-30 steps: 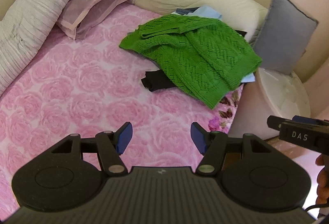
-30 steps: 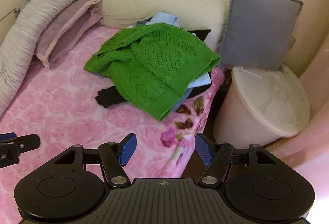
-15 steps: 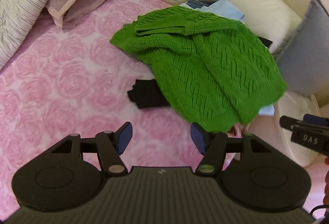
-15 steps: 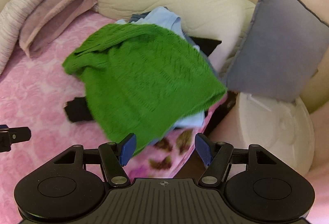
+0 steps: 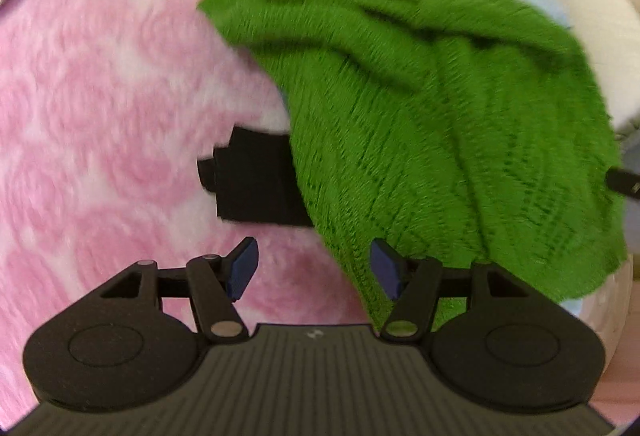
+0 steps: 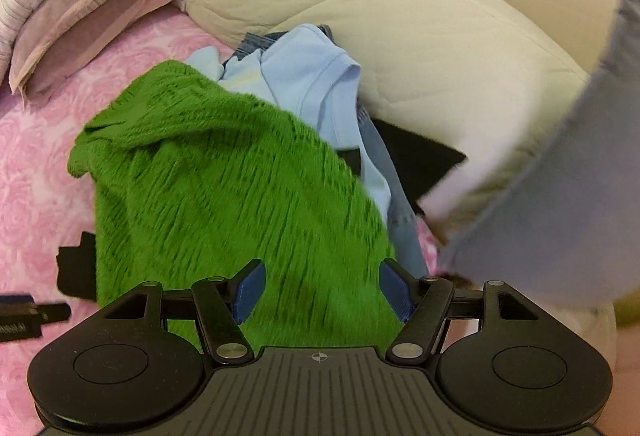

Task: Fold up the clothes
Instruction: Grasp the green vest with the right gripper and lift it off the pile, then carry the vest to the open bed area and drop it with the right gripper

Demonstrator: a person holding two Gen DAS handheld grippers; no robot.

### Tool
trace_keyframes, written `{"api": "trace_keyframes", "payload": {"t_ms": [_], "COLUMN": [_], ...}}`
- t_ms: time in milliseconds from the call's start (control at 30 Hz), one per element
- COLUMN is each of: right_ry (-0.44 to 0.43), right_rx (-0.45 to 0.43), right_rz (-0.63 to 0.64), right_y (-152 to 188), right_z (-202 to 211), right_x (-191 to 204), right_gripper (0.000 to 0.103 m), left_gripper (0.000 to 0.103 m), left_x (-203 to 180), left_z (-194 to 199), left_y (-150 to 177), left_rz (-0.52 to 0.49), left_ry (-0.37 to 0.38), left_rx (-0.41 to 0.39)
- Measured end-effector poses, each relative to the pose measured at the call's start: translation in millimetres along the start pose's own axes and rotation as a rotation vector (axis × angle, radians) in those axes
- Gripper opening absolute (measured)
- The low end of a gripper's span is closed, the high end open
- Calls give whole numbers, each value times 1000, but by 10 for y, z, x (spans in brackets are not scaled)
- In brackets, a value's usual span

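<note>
The left gripper (image 5: 312, 268), its blue-padded fingers spread wide and holding nothing, hangs over a pink rose-print bedspread (image 5: 100, 96), with the near hem of a green knitted sweater (image 5: 440, 124) just ahead of its right finger. A black garment (image 5: 256, 184) pokes out from under the sweater, straight ahead of the gap between the fingers. The right gripper (image 6: 322, 288), likewise spread and empty, sits directly over the sweater's (image 6: 224, 188) lower edge; beyond it lie a pale blue shirt (image 6: 308, 76) and denim (image 6: 400, 212), with a cream headboard cushion (image 6: 400, 16) behind and a grey pillow (image 6: 560, 216) ahead to the right. A mauve pillow (image 6: 80, 24) lies far ahead to the left. No lettering is legible in either view, and both are blurred by motion. Compared with half a second earlier, both grippers have closed in on the clothes pile, the sweater now filling much more of each view, while the white bin has all but slipped from sight.
</note>
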State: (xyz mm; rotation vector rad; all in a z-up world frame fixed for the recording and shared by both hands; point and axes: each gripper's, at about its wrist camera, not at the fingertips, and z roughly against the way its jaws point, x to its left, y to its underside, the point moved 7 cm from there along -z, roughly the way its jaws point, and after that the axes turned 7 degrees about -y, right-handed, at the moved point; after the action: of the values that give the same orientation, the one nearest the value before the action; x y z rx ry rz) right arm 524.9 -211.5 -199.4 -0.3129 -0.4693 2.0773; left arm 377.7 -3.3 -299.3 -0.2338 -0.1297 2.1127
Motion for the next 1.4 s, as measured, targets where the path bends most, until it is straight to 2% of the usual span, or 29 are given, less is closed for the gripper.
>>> {"api": "trace_keyframes", "payload": {"t_ms": [233, 333, 400, 433, 667, 800, 967, 1067, 1200, 1400], "right_ry": [-19, -113, -198, -230, -314, -396, -520, -604, -739, -937], "right_rx": [-60, -97, -87, -91, -262, -433, -596, -656, -721, -795], "right_rz": [89, 94, 102, 113, 288, 397, 483, 522, 552, 507], "right_y": [-282, -331, -348, -354, -334, -366, -361, -293, -151, 58], "right_z": [-395, -518, -520, -481, 375, 1023, 1712, 2108, 2660, 3467], "right_x": [-134, -134, -63, -6, 705, 1342, 2134, 2641, 3419, 4465], "right_gripper": [67, 66, 21, 10, 5, 4, 4, 4, 4, 4], "left_gripper": [57, 57, 55, 55, 54, 53, 53, 53, 52, 52], "left_x": [140, 219, 264, 290, 639, 1008, 1640, 2072, 2693, 3668], "left_z": [-56, 8, 93, 146, 673, 1069, 1659, 1995, 2464, 3223], "left_y": [-97, -127, -136, -135, 29, 226, 645, 995, 1601, 2702], "left_rz": [73, 108, 122, 129, 211, 300, 430, 511, 620, 782], "left_ry": [-12, -8, -6, -4, -1, -7, -39, -63, -116, -236], "left_rx": [0, -20, -37, -46, -145, -227, -357, -421, -495, -598]}}
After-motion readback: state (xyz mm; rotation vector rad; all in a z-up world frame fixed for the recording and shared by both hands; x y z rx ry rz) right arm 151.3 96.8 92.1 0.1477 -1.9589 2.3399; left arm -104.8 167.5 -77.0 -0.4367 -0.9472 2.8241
